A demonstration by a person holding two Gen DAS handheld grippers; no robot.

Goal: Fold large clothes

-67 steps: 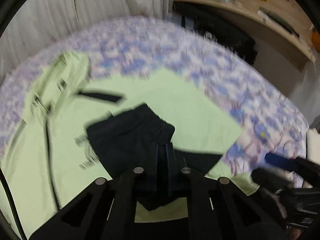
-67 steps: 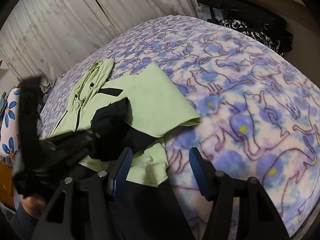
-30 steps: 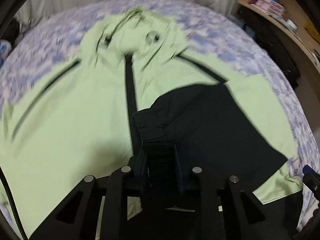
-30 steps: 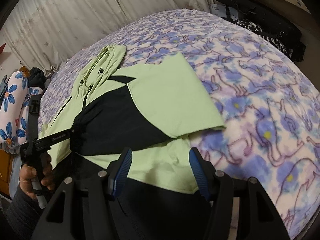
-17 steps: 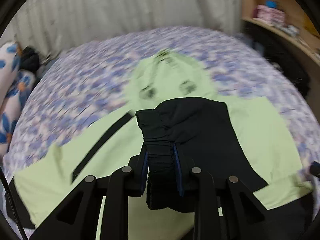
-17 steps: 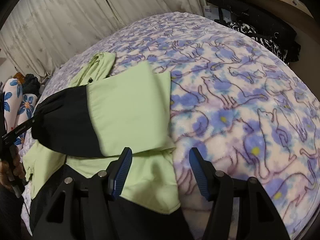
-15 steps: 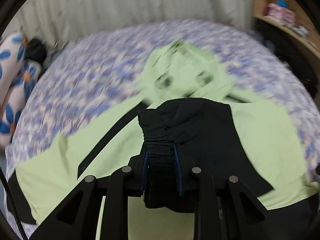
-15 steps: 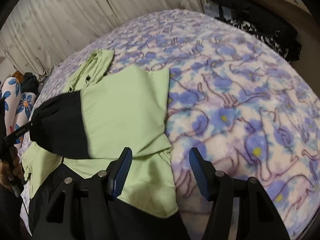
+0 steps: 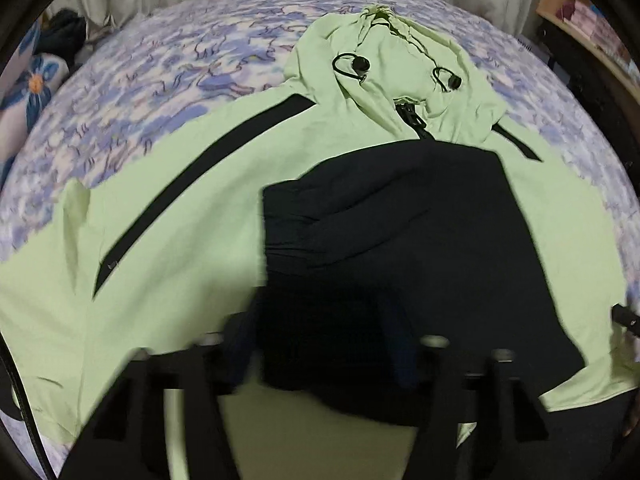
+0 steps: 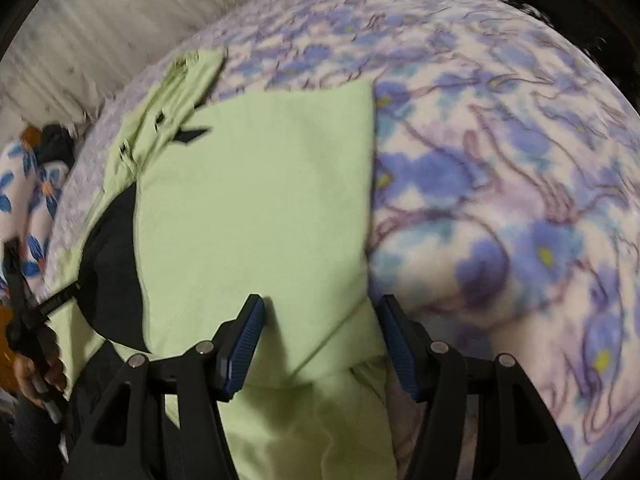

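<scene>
**Sleeve laid across the chest, both sets of jaws changing**

We see the left gripper (image 9: 320, 344) with its jaws opening around the black cuff (image 9: 332, 320) of the folded sleeve; the cuff sits between them, but blur and dark cloth keep us from telling whether the pads press on it. The right gripper (image 10: 320, 344) has its jaws closing, apart, straddling the folded green edge without visibly pinching it.

The jacket (image 9: 168, 216), light green with black panels, lies flat on the bed (image 10: 500, 200), hood (image 9: 392, 60) toward the curtain. Its sleeve (image 10: 256, 200) is folded inward over the body.

We judge the sleeve fold is being set down. Next, the left jaws should release the cuff cleanly and the right should take the side edge, so the layers do not drag out of line.

Hard to read: the left fingertips are smeared; the jacket's hem falls below both views; the far sleeve's end is cut off at the left view's edge. A hand (image 10: 36, 376) shows only partly.
</scene>
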